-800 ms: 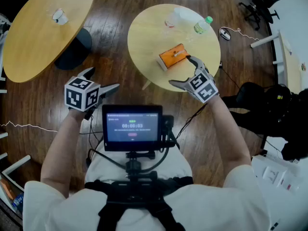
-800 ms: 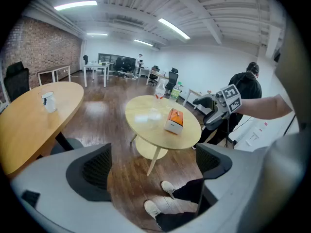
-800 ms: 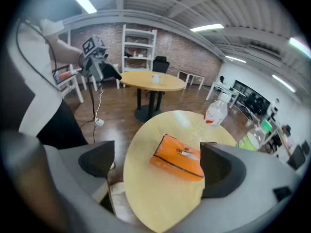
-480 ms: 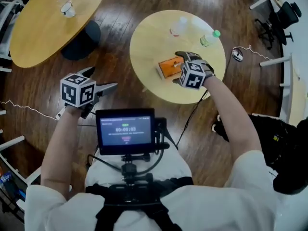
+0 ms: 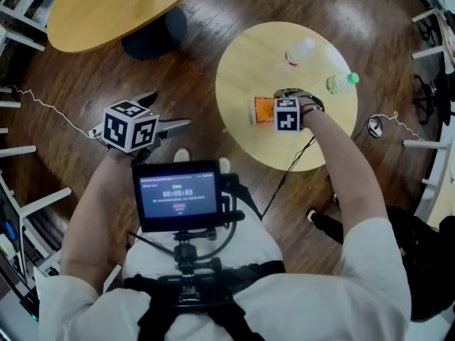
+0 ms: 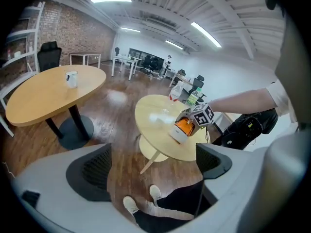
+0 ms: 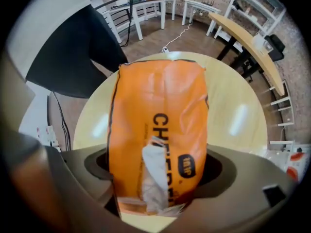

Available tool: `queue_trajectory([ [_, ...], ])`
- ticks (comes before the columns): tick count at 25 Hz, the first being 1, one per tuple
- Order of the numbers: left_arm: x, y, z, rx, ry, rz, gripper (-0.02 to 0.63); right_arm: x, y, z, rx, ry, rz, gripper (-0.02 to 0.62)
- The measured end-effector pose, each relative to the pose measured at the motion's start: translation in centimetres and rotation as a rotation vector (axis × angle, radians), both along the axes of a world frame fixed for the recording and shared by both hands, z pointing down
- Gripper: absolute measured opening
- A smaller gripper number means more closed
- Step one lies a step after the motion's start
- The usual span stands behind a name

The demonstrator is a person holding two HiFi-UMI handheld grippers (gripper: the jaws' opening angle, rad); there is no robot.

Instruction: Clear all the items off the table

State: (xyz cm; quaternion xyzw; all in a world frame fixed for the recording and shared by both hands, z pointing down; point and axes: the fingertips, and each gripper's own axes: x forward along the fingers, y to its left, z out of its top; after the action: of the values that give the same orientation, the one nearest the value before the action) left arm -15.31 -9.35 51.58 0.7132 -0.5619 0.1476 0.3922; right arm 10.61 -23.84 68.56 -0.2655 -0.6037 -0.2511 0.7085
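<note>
The tissue pack [image 7: 158, 106] is wrapped in glossy orange plastic film; white paper is seen at its opening. The counter [image 7: 228, 91] is made of smooth pale wood, the floor [image 5: 206, 41] of dark glossy planks.

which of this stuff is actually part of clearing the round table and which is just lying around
To clear: orange tissue pack between the jaws of the right gripper; clear bottle; green-capped bottle; all on the round table.
Just lying about: mug on the other table; computer mouse on the floor.
</note>
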Motion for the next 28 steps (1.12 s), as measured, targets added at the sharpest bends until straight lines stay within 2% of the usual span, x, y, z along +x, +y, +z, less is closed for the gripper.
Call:
queue_trajectory([
  [3,2.2,1.5,-0.2,0.000,-0.034,-0.034,0.541,2.2,0.1,-0.4,0.001,-0.056,0.051,0.435],
  [7,7.3,1.5,-1.3,0.016,-0.072,-0.085,0.541,6.8,-0.9,-1.3,-0.020,-0.137,0.149,0.416],
  [9,7.6,1.6,-2.3,0.021,-0.084,-0.102,0.541,6.3,-0.8,-2.8,-0.031,-0.165,0.167,0.416],
  [13,0.8,2.0,-2.7,0.028,-0.063,-0.103,0.541,-2.5,1.8,-5.4,-0.108,-0.209,0.202,0.416],
  [14,0.2,2.1,-2.5,0.033,-0.068,-0.100,0.541,-3.9,2.3,-6.0,-0.116,-0.228,0.207,0.416],
  [18,4.7,2.4,-1.8,0.067,-0.097,-0.114,0.541,-3.2,2.3,-9.2,-0.078,-0.302,0.188,0.416],
  [20,4.7,2.4,-1.7,0.085,-0.091,-0.126,0.541,-4.9,2.6,-10.3,-0.089,-0.324,0.187,0.416],
  [22,1.8,2.5,-1.5,0.105,-0.084,-0.135,0.541,-9.2,2.6,-11.4,-0.083,-0.341,0.199,0.416],
  [26,-6.9,3.5,-1.3,0.132,-0.087,-0.159,0.540,-20.4,3.3,-12.3,-0.065,-0.359,0.216,0.416],
  [28,-8.8,3.9,-1.6,0.140,-0.097,-0.171,0.540,-23.7,3.2,-12.2,-0.057,-0.355,0.215,0.416],
])
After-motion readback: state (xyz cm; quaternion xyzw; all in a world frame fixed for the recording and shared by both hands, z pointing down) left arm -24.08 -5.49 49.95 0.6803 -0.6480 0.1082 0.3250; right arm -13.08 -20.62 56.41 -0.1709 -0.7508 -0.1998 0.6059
